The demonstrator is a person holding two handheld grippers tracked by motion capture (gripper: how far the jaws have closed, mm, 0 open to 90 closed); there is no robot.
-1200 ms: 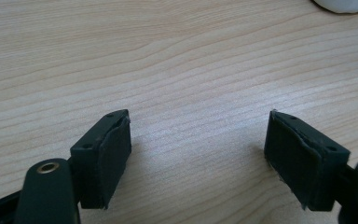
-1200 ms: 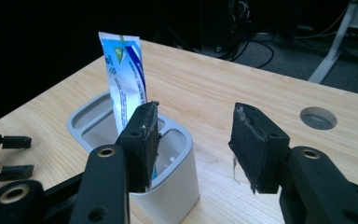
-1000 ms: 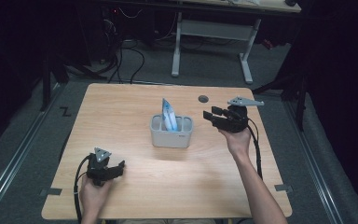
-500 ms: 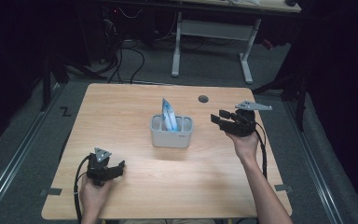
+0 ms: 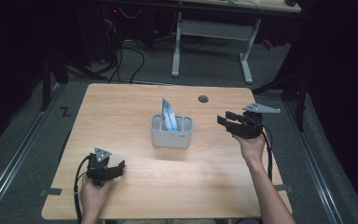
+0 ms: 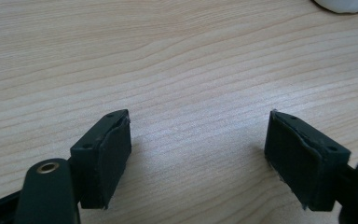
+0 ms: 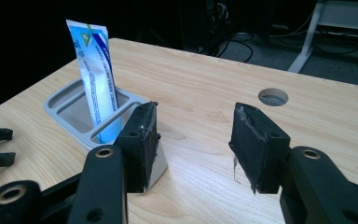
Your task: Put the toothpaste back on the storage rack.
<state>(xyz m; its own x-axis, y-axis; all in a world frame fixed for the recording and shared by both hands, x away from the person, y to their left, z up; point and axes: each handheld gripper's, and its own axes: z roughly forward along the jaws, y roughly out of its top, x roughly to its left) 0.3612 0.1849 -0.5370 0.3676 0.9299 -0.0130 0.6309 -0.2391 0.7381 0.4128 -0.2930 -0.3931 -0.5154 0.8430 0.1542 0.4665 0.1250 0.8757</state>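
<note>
Toothpaste tube, glossy and flat, upright in grey plastic holder.

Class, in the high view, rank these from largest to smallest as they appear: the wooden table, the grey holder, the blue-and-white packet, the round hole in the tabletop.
1. wooden table
2. grey holder
3. blue-and-white packet, part hidden inside the holder
4. round hole

Blue-and-white tube upright, slightly tilted, in grey divided holder at table centre
</note>
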